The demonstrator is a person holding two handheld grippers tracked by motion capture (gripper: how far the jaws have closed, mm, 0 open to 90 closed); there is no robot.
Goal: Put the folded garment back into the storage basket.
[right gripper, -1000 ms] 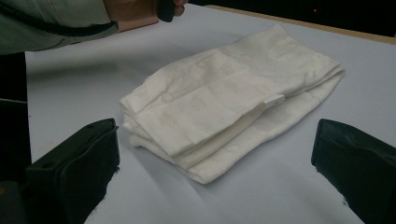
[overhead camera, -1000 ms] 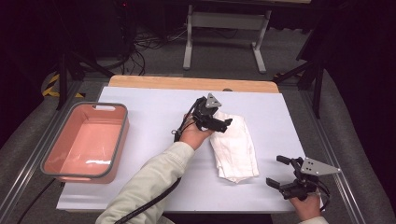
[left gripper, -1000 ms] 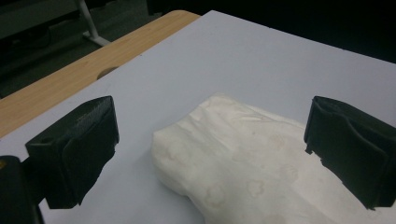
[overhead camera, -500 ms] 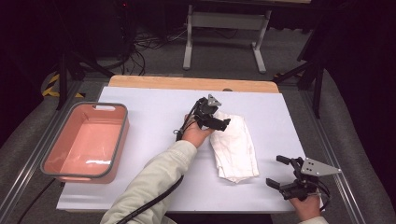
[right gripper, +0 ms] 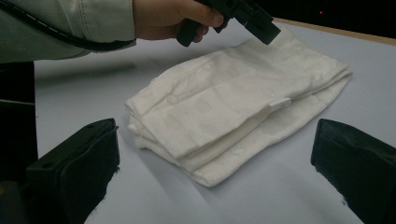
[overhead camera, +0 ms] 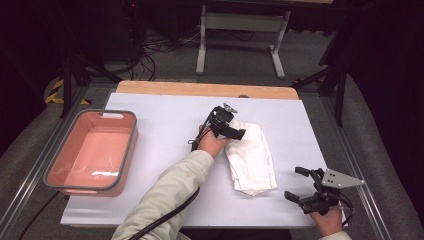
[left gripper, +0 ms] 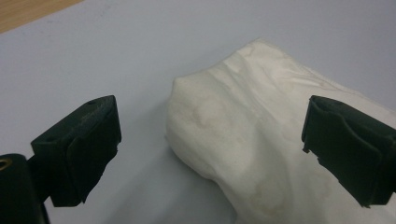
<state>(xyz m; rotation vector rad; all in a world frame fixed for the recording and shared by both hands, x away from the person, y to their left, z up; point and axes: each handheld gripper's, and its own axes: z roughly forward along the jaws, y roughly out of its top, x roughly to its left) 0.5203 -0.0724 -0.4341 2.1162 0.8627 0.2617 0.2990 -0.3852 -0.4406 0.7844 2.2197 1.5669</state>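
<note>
White table [overhead camera: 165,130] — 1 folded white cloth [overhead camera: 252,157], 1 pink tub [overhead camera: 92,152] on it.

Left gripper [overhead camera: 239,134] held out mid-desk on an outstretched sleeved forearm, fingers [left gripper: 79,149] spread wide; right gripper [overhead camera: 300,184] low near the desk's near right corner, fingers [right gripper: 74,172] likewise parted.

Bare table [overhead camera: 165,125] lies between the bin [overhead camera: 127,150] and the cloth [overhead camera: 252,160]. The left gripper [overhead camera: 239,134] and its forearm [overhead camera: 165,195] block the cloth's left side.
</note>
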